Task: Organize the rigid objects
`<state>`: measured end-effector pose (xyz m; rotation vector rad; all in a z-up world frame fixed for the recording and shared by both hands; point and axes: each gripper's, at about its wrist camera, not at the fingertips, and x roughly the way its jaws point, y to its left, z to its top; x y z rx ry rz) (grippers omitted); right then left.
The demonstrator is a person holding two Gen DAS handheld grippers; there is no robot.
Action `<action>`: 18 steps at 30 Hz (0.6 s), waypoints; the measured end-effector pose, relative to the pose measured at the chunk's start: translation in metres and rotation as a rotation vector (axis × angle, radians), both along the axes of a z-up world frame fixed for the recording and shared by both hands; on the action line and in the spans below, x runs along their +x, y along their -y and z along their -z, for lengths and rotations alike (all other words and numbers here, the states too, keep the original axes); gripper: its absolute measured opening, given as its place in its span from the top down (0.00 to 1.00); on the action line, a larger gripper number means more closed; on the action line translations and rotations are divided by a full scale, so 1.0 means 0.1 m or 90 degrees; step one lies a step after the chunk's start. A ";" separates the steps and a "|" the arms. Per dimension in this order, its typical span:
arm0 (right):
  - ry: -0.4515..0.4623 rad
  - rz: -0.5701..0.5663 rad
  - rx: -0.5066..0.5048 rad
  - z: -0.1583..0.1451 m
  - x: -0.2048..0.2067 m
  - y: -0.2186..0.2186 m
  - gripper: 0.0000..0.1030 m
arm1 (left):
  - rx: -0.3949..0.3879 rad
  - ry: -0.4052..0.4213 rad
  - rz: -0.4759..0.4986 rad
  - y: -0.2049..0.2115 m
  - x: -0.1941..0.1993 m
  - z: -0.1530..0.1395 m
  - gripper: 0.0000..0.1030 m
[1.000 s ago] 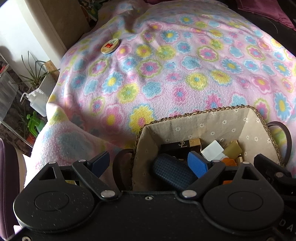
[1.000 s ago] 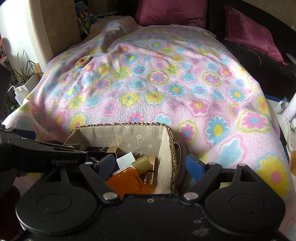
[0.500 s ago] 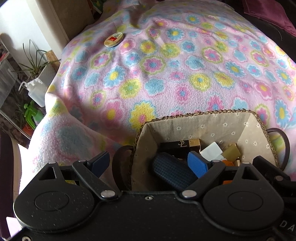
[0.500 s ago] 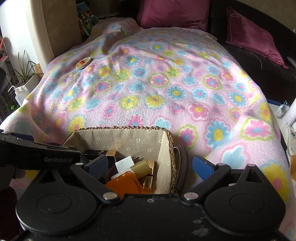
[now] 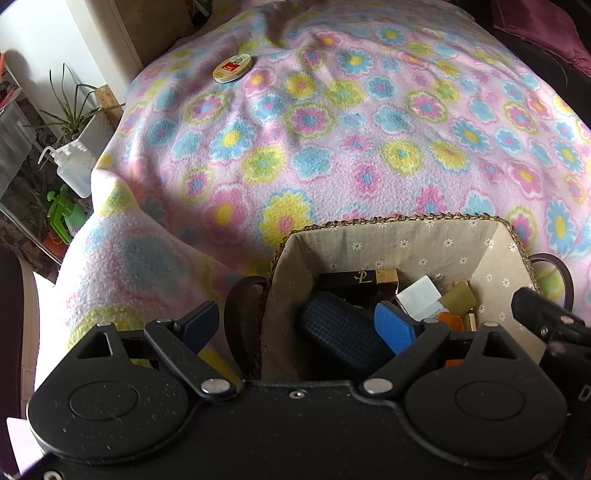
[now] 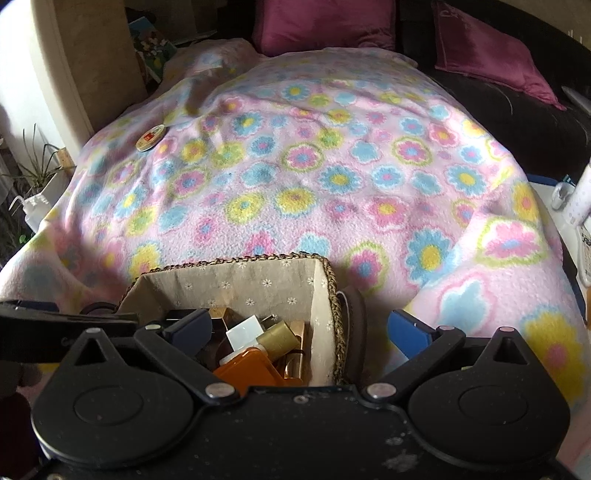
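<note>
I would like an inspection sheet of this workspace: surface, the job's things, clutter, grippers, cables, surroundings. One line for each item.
Surface: flowered fleece blanket over a bed or sofa, wrinkled.
Job's things: lined wicker basket at the near edge, holding a dark blue case, a black box with gold end, a white block, an orange piece and a gold cap; a round tin lies alone far left on the blanket.
Clutter: nothing seen.
Grippers: left gripper open, straddling the basket's left wall; right gripper open, straddling its right wall; neither holds anything.
Cables: nothing seen.
Surroundings: magenta cushions, potted plant, squeeze bottle.
</note>
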<state>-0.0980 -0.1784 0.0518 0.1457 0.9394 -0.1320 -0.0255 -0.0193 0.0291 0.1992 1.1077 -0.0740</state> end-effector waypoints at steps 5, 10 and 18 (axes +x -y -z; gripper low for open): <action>0.001 0.004 -0.003 0.01 -0.01 -0.01 0.01 | -0.014 -0.024 0.010 0.01 -0.04 0.02 0.14; -0.019 0.004 0.004 0.03 0.01 -0.01 0.01 | -0.005 -0.006 0.014 0.03 -0.09 0.00 0.14; -0.055 0.012 -0.017 0.09 0.05 -0.03 0.01 | -0.017 0.006 0.005 0.00 -0.08 0.00 0.14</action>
